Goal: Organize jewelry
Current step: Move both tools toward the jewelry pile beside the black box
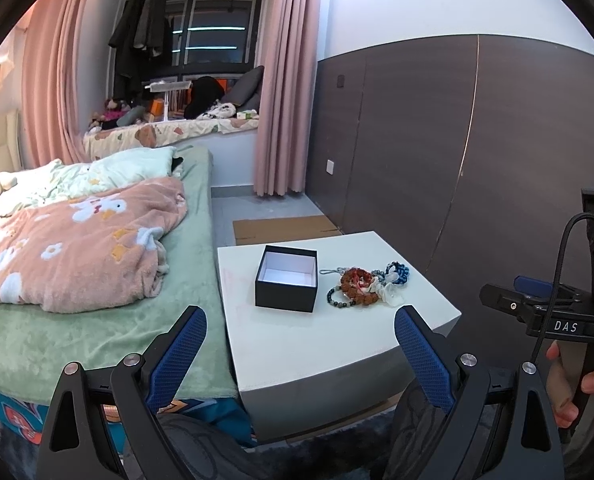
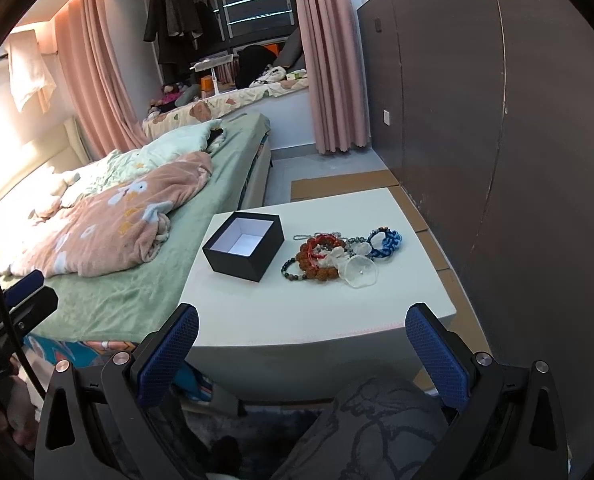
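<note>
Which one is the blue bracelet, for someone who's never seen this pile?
Start at the white table beside the bed, with the open black box on it. Right of the box lies a jewelry pile. The blue bracelet lies at the pile's far right edge: a braided cord loop, the only bright blue piece, unlike the brown and dark beaded strands nearer the box.

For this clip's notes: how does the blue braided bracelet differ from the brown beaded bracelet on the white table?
The blue braided bracelet is woven cord; the brown beaded bracelet is a string of round knobbly beads. The blue one lies at the pile's far right, farthest from the black box; the brown one sits mid-pile, nearer the box, tangled with other pieces. Both rest on the white table, outside the box.
</note>
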Demonstrator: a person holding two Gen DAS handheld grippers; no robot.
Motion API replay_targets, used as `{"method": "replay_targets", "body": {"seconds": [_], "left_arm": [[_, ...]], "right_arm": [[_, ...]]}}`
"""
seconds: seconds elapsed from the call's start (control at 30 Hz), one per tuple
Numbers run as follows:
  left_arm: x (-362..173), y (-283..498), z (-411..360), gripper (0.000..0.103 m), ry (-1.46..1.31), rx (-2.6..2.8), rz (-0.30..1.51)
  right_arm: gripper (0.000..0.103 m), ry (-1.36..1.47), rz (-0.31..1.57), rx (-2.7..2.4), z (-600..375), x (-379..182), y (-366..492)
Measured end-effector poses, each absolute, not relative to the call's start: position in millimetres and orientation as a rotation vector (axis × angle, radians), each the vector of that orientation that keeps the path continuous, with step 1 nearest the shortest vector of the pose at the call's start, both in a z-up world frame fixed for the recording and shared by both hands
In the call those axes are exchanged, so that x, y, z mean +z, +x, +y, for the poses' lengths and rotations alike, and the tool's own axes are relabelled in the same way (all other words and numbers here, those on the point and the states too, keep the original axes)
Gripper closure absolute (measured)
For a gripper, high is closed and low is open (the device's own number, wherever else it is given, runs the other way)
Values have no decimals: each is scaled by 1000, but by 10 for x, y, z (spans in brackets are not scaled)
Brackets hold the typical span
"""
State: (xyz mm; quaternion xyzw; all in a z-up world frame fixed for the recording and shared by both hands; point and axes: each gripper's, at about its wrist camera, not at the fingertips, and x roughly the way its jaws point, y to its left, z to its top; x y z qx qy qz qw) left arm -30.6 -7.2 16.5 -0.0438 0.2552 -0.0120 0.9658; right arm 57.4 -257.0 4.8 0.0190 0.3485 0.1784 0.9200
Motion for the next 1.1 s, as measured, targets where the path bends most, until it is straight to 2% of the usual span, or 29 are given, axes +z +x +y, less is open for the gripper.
{"method": "replay_targets", "body": {"seconds": [1.1], "left_arm": [[198, -349, 10, 8, -106, -31, 509]], "right_arm": [[0, 21, 711, 370, -2465, 193, 527]]}}
